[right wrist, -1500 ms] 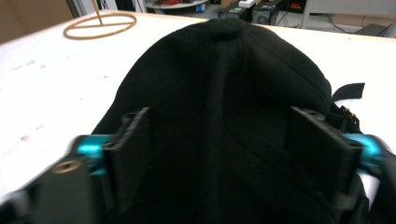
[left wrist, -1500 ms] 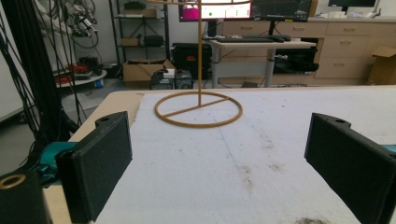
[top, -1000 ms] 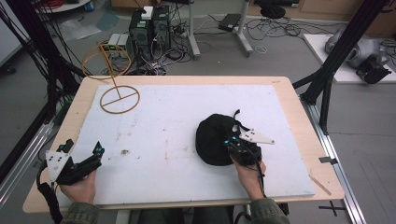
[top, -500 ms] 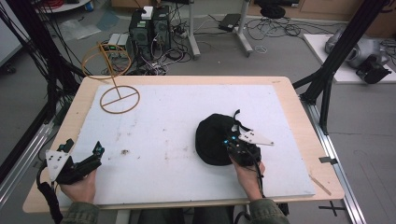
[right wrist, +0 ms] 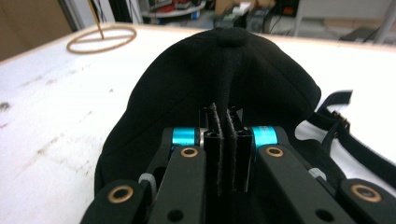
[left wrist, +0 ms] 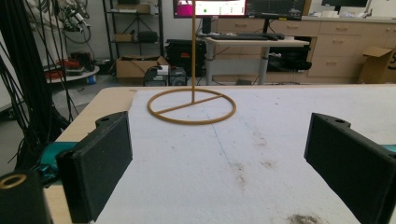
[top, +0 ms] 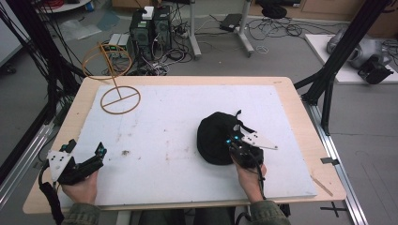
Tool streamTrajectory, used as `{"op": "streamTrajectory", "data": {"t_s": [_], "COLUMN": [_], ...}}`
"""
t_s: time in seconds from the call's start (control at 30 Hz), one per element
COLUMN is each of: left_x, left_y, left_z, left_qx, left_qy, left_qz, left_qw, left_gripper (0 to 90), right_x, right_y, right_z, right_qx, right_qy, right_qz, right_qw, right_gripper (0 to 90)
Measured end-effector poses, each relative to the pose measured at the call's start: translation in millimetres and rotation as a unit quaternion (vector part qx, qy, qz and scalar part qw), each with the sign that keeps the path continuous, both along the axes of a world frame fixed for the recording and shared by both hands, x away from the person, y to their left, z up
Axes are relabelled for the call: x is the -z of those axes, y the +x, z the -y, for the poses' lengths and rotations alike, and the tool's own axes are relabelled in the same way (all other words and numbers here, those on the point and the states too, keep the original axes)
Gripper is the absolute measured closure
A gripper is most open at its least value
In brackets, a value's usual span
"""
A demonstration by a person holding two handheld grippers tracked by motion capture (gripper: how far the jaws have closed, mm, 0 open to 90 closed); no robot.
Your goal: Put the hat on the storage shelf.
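A black cap (top: 217, 136) lies on the white mat right of centre, its strap (top: 240, 121) trailing to the far right side. My right gripper (top: 234, 145) sits at the cap's near edge, shut on a pinched fold of the black fabric (right wrist: 223, 135); the cap's crown (right wrist: 219, 70) bulges beyond the jaws. My left gripper (top: 96, 154) rests at the near left of the mat, its jaws wide open with nothing between them; bare mat (left wrist: 219, 163) shows between the two pads. A tan wire stand (top: 120, 99) with a ring base stands at the far left.
The stand's upright rod and upper ring (top: 107, 60) rise over the table's far left edge. The stand's base ring (left wrist: 191, 106) lies straight ahead of the left gripper. A dark smudge (top: 125, 152) marks the mat. Black frame posts (top: 328, 75) flank the table.
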State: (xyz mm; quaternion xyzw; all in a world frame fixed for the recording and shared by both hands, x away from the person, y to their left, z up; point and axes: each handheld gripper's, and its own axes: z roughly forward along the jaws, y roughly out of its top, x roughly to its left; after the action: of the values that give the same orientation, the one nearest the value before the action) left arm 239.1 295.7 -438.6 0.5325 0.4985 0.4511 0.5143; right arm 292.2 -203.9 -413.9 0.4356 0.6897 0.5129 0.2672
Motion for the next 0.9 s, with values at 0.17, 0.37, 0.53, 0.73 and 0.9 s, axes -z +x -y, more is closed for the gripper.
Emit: {"op": "streamTrajectory", "data": {"t_s": [0.17,0.37,0.53,0.73,0.9], "left_x": [-0.4,0.0,0.5,0.3,-0.1], "left_y": [-0.4,0.2,0.5,2.7,2.5], "left_z": [0.5,2.8,6.0,5.6,3.8], "left_qx": [0.002,0.007,0.01,0.016,0.014], "left_qy": [-0.002,-0.001,-0.004,-0.013,-0.018], "left_qz": [0.0,-0.001,-0.001,0.002,0.003], "left_qw": [1.0,1.0,0.9999,0.9998,0.9997], "left_gripper": [8.0,8.0,8.0,8.0,8.0], "right_x": [-7.4,-15.1,-31.0,-49.5,-63.0], "right_y": [-8.7,-12.1,-7.0,1.2,8.2], "right_z": [5.2,7.1,3.1,-4.1,-10.0], "right_qx": [0.008,0.004,0.006,-0.001,-0.007], "right_qy": [0.014,0.027,0.041,0.057,0.06], "right_qz": [0.054,0.072,0.103,0.126,0.138], "right_qw": [0.9984,0.997,0.9939,0.9904,0.9886], "right_gripper": [87.5,87.5,87.4,87.4,87.3]}}
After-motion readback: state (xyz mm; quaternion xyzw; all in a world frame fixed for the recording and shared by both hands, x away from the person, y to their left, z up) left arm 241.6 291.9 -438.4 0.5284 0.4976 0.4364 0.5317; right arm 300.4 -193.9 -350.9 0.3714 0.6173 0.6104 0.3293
